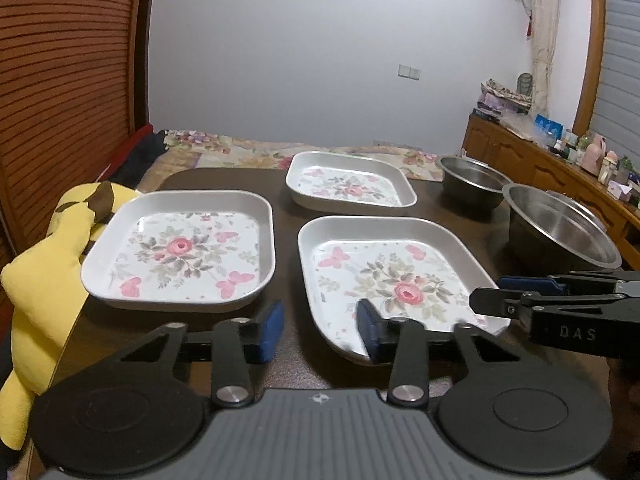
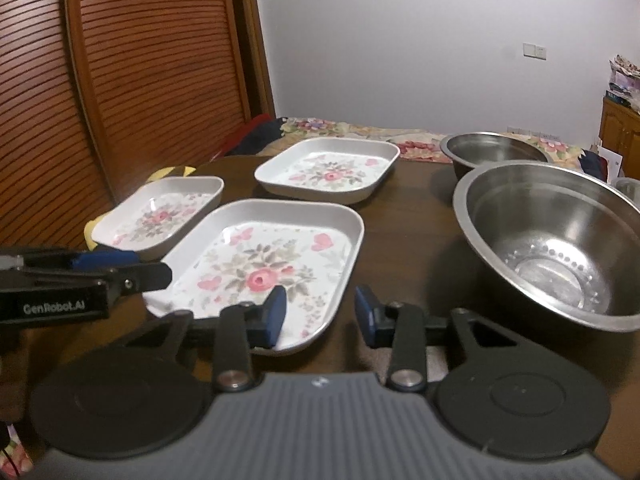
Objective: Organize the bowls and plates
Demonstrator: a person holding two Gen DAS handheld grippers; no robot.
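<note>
Both tools hover low at the table's (image 2: 408,208) near edge. The left gripper (image 1: 320,330) and right gripper (image 2: 320,314) each stand with jaws wide apart, holding nothing. Just beyond them lies the nearest floral plate (image 1: 394,280); left of that plate sits a second plate (image 1: 180,248), behind it a third plate (image 1: 352,182). Right of the nearest plate rests a large steel bowl (image 2: 552,240), a smaller bowl (image 2: 486,152) behind it. Nothing looks stacked yet; all the sorting seems left.
</note>
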